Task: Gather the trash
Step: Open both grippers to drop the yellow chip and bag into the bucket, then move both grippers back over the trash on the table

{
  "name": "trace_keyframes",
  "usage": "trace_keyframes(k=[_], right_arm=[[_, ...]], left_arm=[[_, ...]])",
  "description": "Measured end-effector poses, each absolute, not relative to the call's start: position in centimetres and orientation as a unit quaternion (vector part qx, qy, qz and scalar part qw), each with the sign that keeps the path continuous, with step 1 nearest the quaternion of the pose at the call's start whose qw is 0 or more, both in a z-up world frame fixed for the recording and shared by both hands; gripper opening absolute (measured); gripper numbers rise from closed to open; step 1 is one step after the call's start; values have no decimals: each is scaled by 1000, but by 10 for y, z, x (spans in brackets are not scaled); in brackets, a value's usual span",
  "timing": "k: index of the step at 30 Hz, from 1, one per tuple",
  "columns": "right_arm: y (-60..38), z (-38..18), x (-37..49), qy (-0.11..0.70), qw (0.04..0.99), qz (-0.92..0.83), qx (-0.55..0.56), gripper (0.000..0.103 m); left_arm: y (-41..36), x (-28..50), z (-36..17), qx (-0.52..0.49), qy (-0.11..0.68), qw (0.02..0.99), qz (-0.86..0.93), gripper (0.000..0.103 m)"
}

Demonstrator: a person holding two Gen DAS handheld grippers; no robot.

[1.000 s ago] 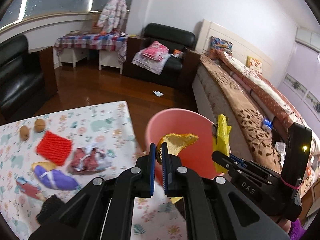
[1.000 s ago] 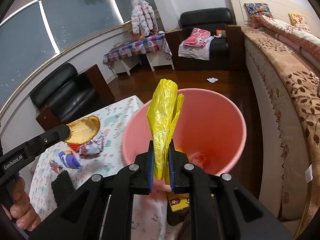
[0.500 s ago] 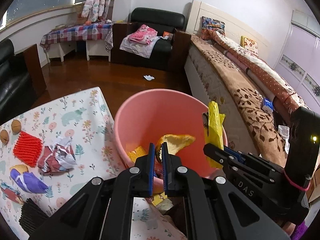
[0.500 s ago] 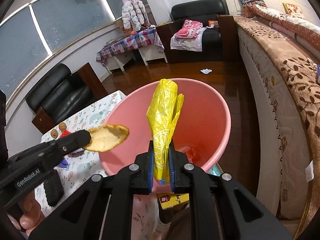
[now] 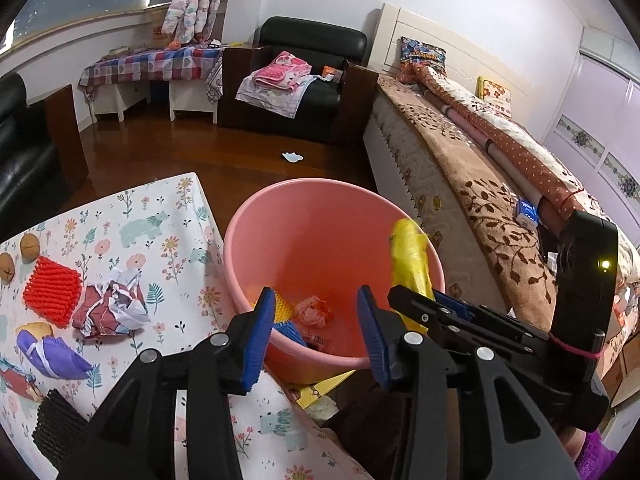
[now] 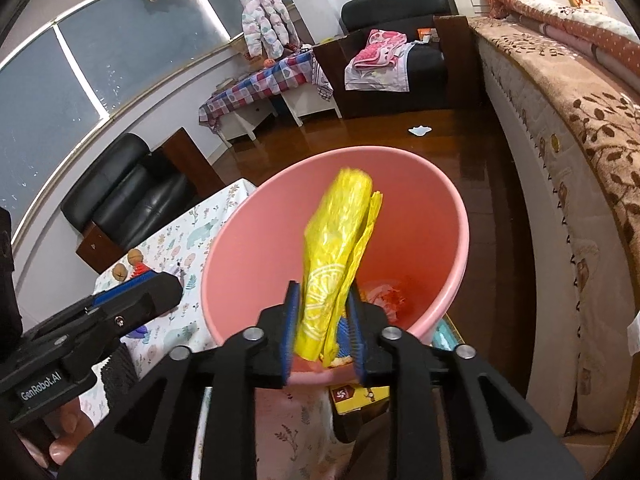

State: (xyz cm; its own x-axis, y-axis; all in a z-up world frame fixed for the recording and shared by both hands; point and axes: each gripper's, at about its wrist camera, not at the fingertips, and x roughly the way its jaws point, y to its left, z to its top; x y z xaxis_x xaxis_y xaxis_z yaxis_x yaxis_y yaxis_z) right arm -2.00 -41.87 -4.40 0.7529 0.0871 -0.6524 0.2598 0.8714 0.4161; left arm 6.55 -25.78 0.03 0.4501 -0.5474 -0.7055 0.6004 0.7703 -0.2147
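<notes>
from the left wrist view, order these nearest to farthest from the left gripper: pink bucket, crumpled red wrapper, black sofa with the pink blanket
1. pink bucket, right beyond the left gripper, centre.
2. crumpled red wrapper, on the table, left.
3. black sofa, far across the floor, by the back wall.

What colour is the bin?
Pink; the bin shows best in the right wrist view.
</notes>
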Motion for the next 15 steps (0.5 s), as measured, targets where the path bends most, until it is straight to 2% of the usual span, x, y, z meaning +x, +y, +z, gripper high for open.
trace_keyframes(k=[2, 4, 15], right_arm=[[-419, -43, -21, 345, 903, -46, 252, 37], [-417, -41, -22, 344, 903, -47, 252, 38], [-398, -28, -32, 328, 917, -30, 223, 38]], left_arm=[[-256, 64, 1, 31, 400, 852, -337, 42], [-253, 61, 1, 30, 399, 853, -336, 43], [-236, 53, 5, 18, 397, 862, -315, 46]])
